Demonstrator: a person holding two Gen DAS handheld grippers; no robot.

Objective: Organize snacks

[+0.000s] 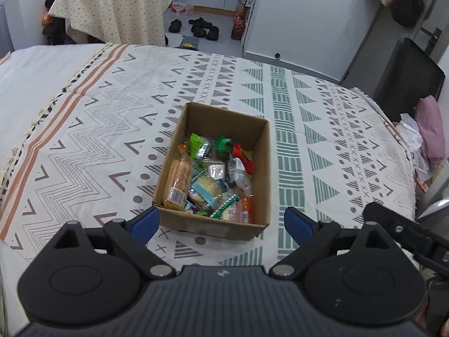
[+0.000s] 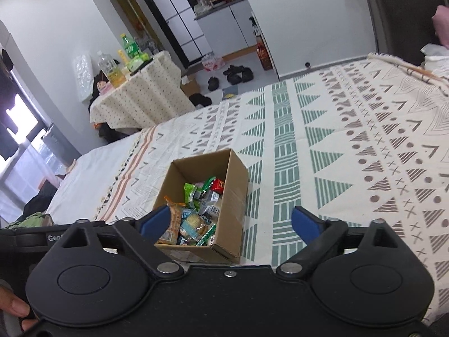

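An open cardboard box stands on the patterned bedspread, filled with several wrapped snacks in orange, green, blue and red packets. My left gripper hovers just short of the box's near wall, open, its blue pads spread wider than the box. In the right wrist view the same box sits a little left of centre with the snacks inside. My right gripper is open above the box's near right corner, nothing between its fingers. The right gripper's body shows at the left view's right edge.
A small round table with bottles stands beyond the bed's far edge. Shoes and a red bag lie on the floor. A dark chair and pink cloth sit at the bed's right side.
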